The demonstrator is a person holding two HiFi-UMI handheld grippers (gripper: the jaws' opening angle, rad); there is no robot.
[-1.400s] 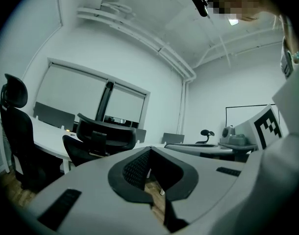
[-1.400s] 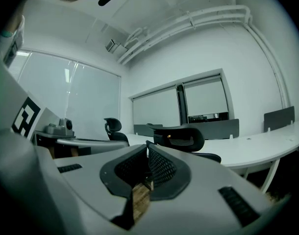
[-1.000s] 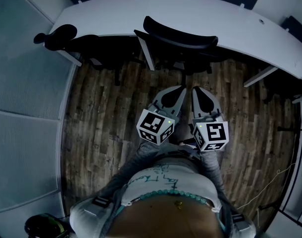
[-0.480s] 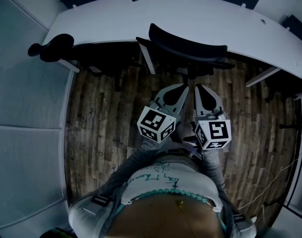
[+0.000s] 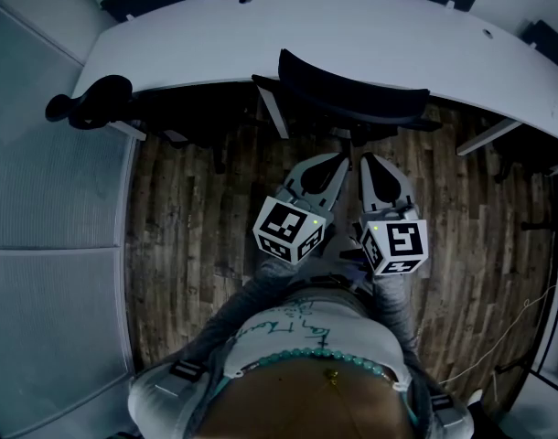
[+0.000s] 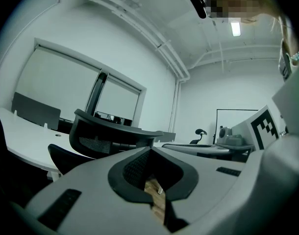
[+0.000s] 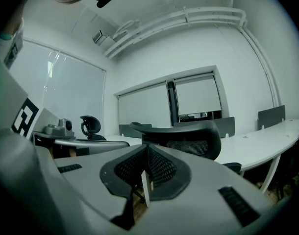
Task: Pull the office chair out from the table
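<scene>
head view: chair (image 5: 352, 94) tucked against table (image 5: 261, 35) edge, seat under top. left gripper (image 5: 337, 160) and right gripper (image 5: 367, 163) held side by side near chair, above wood floor (image 5: 187, 218).
left gripper view: jaws pressed together, nothing pinched; chair seen ahead, apart.
right gripper view: jaws pressed together, empty; chair ahead.
</scene>
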